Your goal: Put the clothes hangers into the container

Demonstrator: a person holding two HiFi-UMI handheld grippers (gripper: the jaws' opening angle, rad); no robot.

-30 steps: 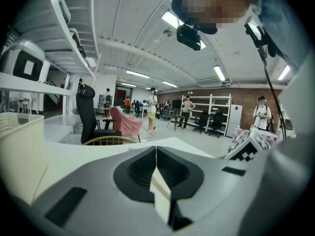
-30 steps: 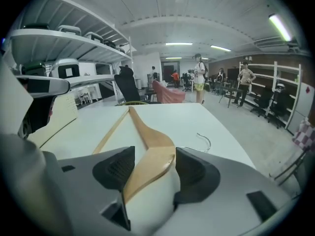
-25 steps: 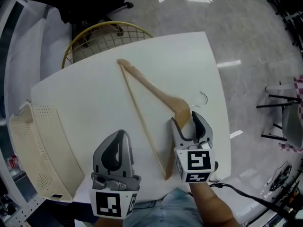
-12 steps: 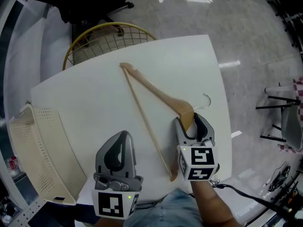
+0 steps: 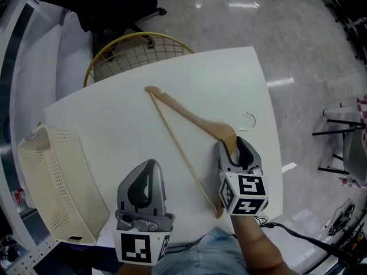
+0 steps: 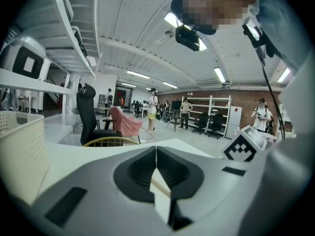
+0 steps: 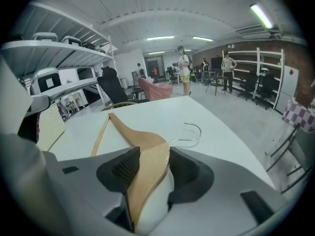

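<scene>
The right gripper [image 5: 232, 145], fingers just closing, pinches the stiff, light, probably slick wooden hanger [image 5: 189, 115] at its thick near shoulder by the hook; the left gripper [image 5: 150, 164] has its fingers together, empty.

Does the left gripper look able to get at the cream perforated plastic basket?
Probably yes: the left gripper, shut and empty, is above bare white table, and the basket sits just off its left side with nothing between.

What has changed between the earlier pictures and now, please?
The right gripper has just been closing its jaws onto an arm of the hanger, which sits between them. The hanger still lies on the table, the left gripper stays shut and empty, and the basket has not moved.
</scene>
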